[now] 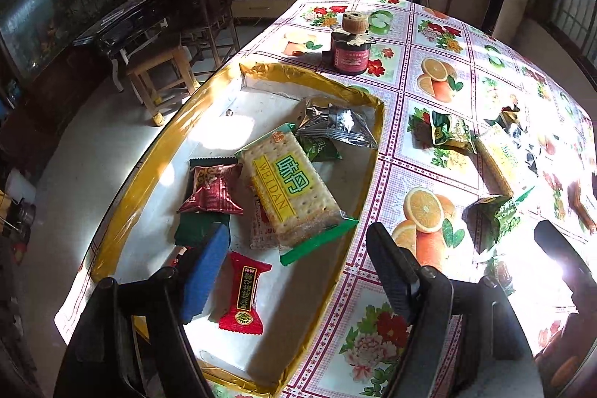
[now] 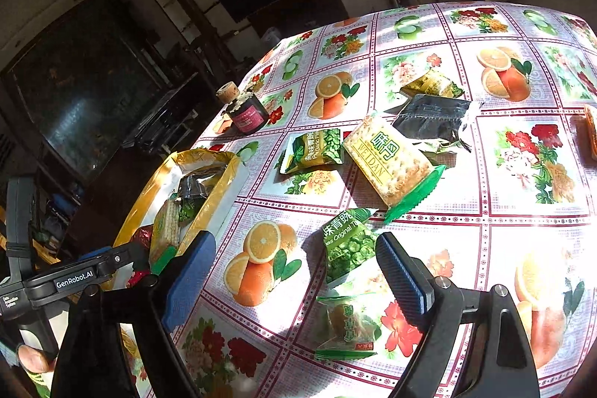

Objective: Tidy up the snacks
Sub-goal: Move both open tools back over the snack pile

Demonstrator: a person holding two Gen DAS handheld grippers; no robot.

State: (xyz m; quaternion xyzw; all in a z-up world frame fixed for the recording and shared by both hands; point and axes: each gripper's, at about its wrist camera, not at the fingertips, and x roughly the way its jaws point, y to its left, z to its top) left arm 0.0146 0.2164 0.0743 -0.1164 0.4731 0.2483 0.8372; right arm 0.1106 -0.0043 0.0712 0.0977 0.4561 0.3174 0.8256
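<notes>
Both grippers hang empty over a sunlit table as the snack sorting runs on. The right gripper [image 2: 294, 280] has its jaws wide apart with nothing between the pads, and the nearest loose packets lie straight ahead of it: a clear-wrapped green pastry [image 2: 345, 327] closest in, and just beyond it a green pea packet [image 2: 349, 241] whose long side runs roughly away from the tool, in line with the gap between the fingers. Farther out sit a yellow cracker pack [image 2: 388, 161], angled across the cloth, a second green packet [image 2: 313, 150] to its left, a silver packet [image 2: 433, 116] and a small yellow-green one [image 2: 433, 84] beyond. The right hand looks the nearer one to all of these, so the next pickup is likely its job. The left gripper [image 1: 298, 267] also stands open and empty, held above the gold-rimmed tray [image 1: 367, 99], where a red sweet [image 1: 244, 290] lies nearest its fingers, then a dark red packet [image 1: 212, 191], a matching cracker pack [image 1: 294, 185] and a crumpled silver packet [image 1: 335, 125] at the far end. Only the left view shows how the tray has filled; only the right view shows the pastry and the spread of packets not yet gathered. A dark jar [image 1: 350, 53] stands past the tray on the flowered tablecloth [image 2: 522, 248].
</notes>
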